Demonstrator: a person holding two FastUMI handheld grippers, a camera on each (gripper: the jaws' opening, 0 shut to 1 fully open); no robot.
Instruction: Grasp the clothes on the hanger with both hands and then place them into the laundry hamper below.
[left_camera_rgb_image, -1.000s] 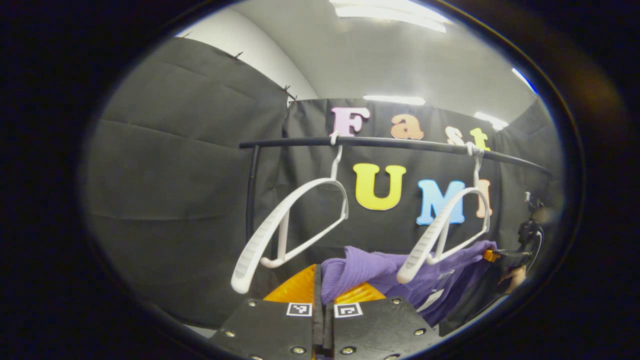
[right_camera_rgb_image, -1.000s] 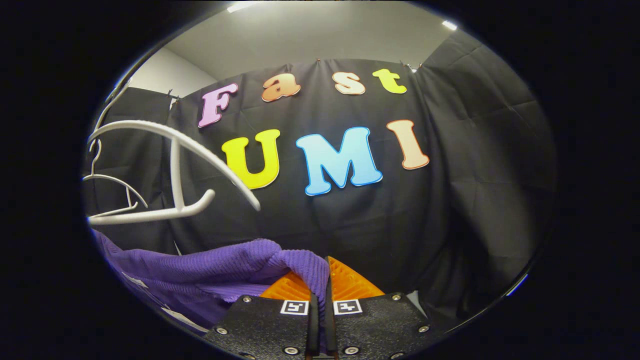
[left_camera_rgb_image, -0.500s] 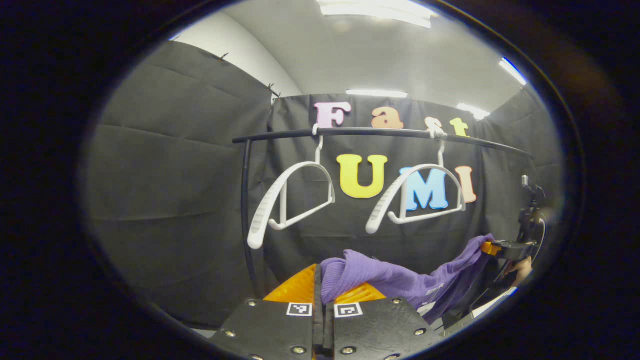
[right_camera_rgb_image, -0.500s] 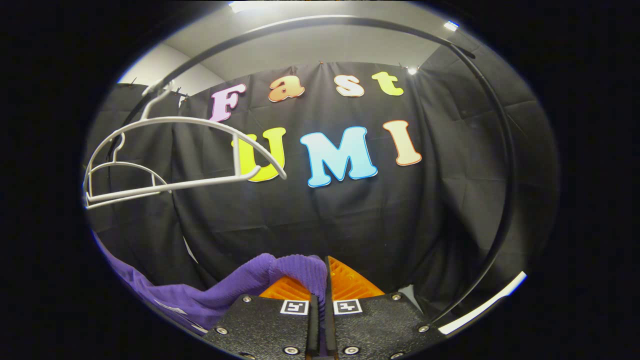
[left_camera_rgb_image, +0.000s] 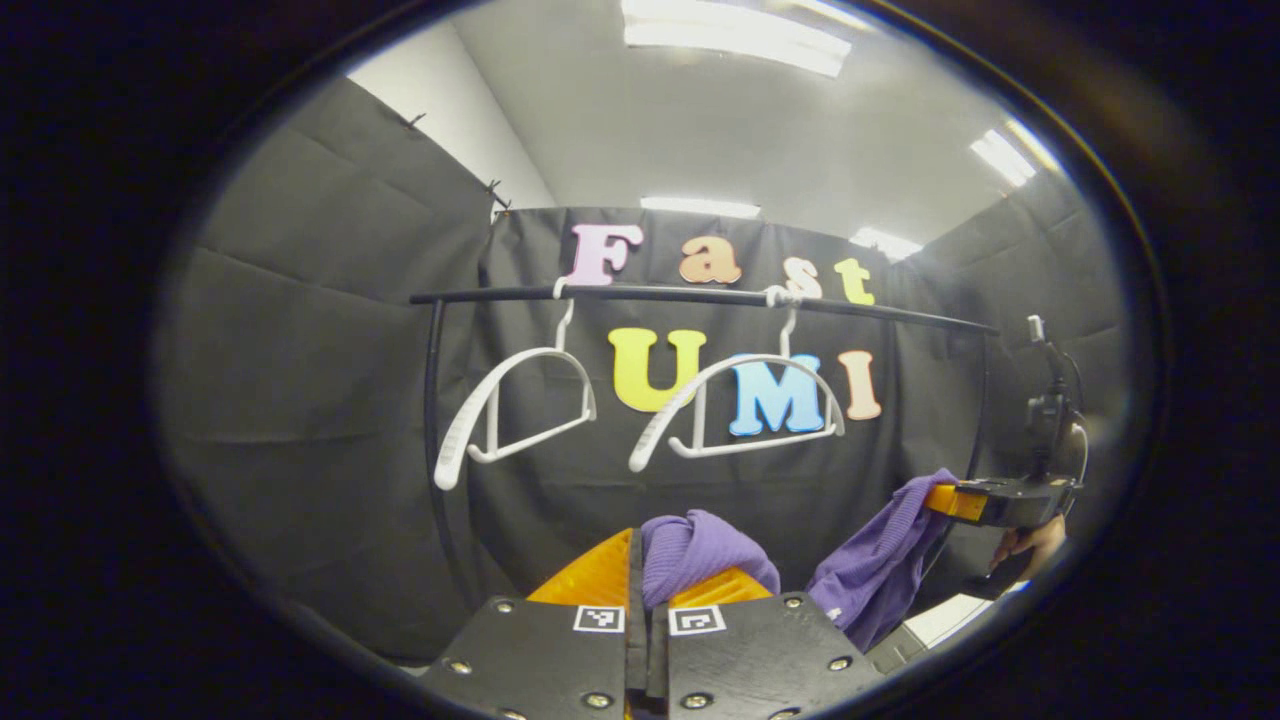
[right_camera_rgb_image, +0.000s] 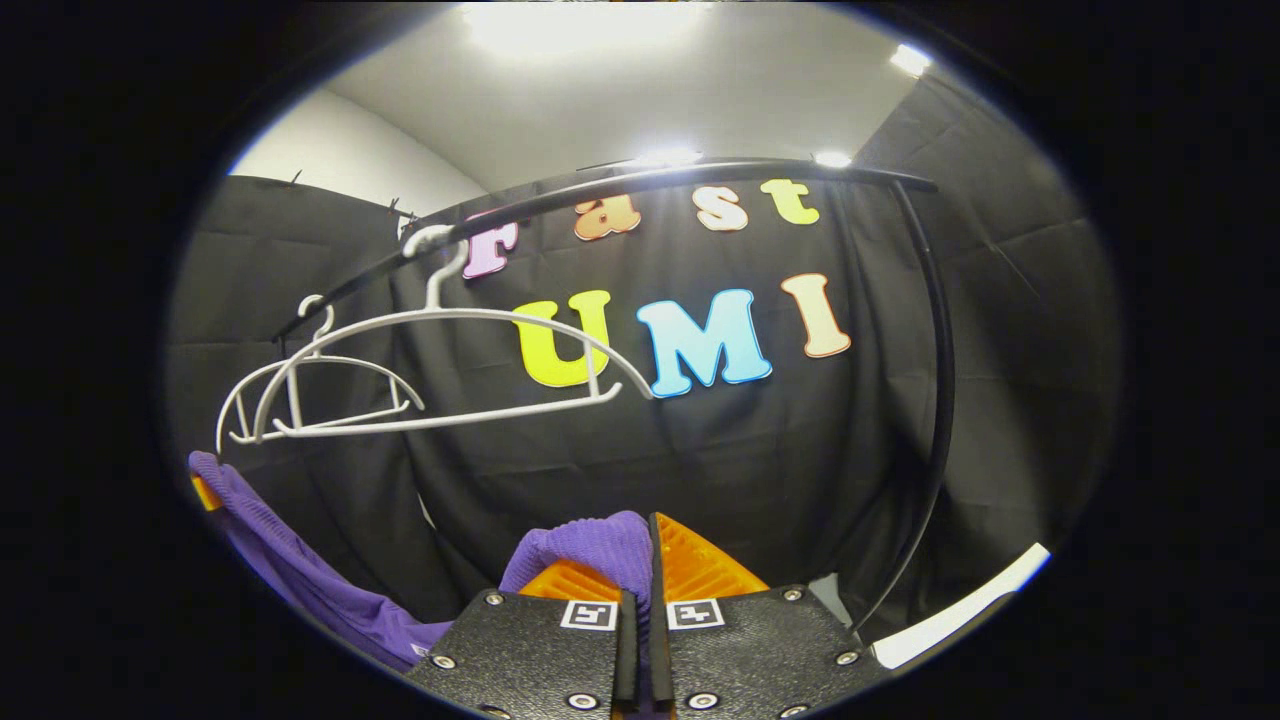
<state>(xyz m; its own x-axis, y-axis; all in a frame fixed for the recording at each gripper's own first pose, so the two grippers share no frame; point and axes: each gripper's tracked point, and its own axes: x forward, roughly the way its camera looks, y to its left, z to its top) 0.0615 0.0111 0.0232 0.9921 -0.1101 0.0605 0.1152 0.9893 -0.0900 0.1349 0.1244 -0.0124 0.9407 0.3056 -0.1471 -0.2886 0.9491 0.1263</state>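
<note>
A purple knit garment (left_camera_rgb_image: 872, 566) hangs slack between my two grippers, off the hangers. My left gripper (left_camera_rgb_image: 645, 560) is shut on one bunched end of it (left_camera_rgb_image: 700, 548). In the left gripper view the right gripper (left_camera_rgb_image: 985, 500) is at the far right, held by a hand (left_camera_rgb_image: 1030, 545), with the cloth's other end in it. In the right gripper view my right gripper (right_camera_rgb_image: 645, 560) is shut on a purple fold (right_camera_rgb_image: 600, 545), and the cloth (right_camera_rgb_image: 290, 575) trails down to the lower left. Two bare white hangers (left_camera_rgb_image: 735, 410) (left_camera_rgb_image: 510, 415) hang on the black rail (left_camera_rgb_image: 700, 295). The hamper is hidden.
The rail's black upright posts (left_camera_rgb_image: 432, 420) (right_camera_rgb_image: 935, 400) stand at both ends of the rack. Black cloth walls close the booth on all sides. A white strip (right_camera_rgb_image: 955, 610) shows low at the right in the right gripper view.
Both grippers have drawn back and down from the rail with the purple garment, which has come off the right hanger. Both hangers now look smaller and farther, and the cloth sags lower between the grippers.
</note>
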